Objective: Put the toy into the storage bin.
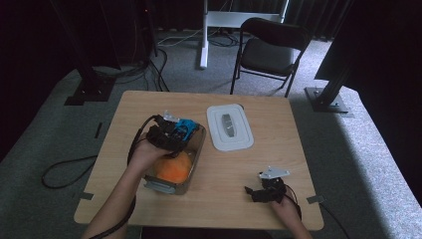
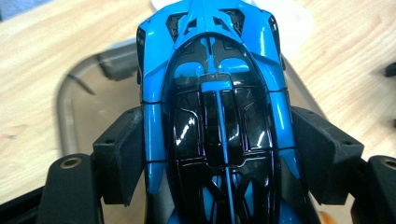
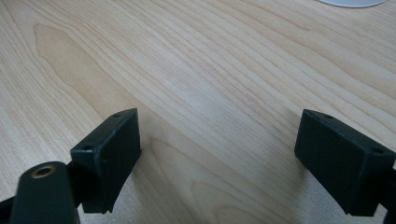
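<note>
A blue and black toy car (image 2: 215,116) sits clamped between the black jaws of my left gripper (image 2: 215,149), which is shut on its sides. In the high view that gripper (image 1: 171,133) holds the toy car (image 1: 188,127) over the far end of a clear container (image 1: 198,149). An orange ball (image 1: 173,168) lies inside the container at its near end. My right gripper (image 1: 259,191) rests low over the table near the front right edge, its jaws wide apart with bare wood between them (image 3: 217,140).
A white lid (image 1: 229,127) lies flat on the wooden table (image 1: 268,154) to the right of the container. A black folding chair (image 1: 268,52) stands beyond the table's far edge. Cables trail on the floor at the left.
</note>
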Motion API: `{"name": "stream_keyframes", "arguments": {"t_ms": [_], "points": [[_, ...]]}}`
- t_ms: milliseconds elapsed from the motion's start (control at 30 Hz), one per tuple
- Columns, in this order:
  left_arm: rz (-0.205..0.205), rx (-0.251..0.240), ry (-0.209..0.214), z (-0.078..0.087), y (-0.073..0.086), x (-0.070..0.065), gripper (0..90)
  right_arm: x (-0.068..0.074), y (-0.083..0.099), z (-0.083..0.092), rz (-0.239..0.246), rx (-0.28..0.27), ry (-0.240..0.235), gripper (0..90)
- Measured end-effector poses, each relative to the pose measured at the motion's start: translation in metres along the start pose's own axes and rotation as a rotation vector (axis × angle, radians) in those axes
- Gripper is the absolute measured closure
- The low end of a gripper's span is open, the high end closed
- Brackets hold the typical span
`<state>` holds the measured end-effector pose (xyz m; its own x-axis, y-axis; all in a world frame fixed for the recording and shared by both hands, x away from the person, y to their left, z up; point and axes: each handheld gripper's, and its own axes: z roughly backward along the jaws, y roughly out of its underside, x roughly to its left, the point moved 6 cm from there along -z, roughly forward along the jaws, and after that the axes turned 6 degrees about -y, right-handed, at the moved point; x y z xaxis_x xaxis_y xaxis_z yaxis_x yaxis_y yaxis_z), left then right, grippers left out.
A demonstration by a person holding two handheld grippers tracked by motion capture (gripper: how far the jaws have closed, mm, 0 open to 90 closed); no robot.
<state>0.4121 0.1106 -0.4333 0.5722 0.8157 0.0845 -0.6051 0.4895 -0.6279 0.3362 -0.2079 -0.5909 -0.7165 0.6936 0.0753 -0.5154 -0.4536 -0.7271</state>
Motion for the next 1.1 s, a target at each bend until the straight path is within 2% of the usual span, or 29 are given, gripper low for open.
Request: {"name": "stream_keyframes", "arguments": {"t_ms": [133,233,300,467,533,600,700,800,867,1033,1100], "points": [[0.007,0.013,0.019,-0.008,-0.002,-0.008,26.0,0.000,0.000,0.000,0.000,0.000,0.000,13.6],[-0.010,0.028,0.002,-0.014,-0.003,-0.013,26.0,0.000,0.000,0.000,0.000,0.000,0.000,13.6],[-0.001,0.031,0.004,-0.016,-0.003,-0.014,26.0,0.000,0.000,0.000,0.000,0.000,0.000,13.6],[0.013,0.049,-0.023,-0.020,0.000,-0.011,26.0,0.000,0.000,0.000,0.000,0.000,0.000,13.6],[0.019,0.058,-0.008,-0.022,0.002,-0.012,26.0,0.000,0.000,0.000,-0.002,0.000,-0.001,13.6],[0.000,0.072,-0.026,-0.025,0.003,-0.014,26.0,0.000,0.000,0.000,0.000,0.000,-0.002,13.6],[0.004,0.090,-0.035,-0.029,0.006,-0.013,26.0,0.000,0.000,0.000,0.002,0.000,-0.001,13.6],[0.023,0.099,-0.031,-0.034,0.010,-0.013,26.0,0.000,0.000,0.000,0.000,0.000,-0.002,13.6],[0.033,0.099,-0.024,-0.035,0.010,-0.014,25.9,0.000,0.000,0.000,0.000,0.000,-0.003,13.6],[0.036,0.118,-0.045,-0.039,0.008,-0.016,25.8,0.000,0.000,0.000,0.002,0.001,-0.003,13.6],[0.032,0.127,-0.039,-0.039,0.009,-0.016,25.8,0.000,0.000,0.000,0.002,0.001,-0.003,13.6]]}}
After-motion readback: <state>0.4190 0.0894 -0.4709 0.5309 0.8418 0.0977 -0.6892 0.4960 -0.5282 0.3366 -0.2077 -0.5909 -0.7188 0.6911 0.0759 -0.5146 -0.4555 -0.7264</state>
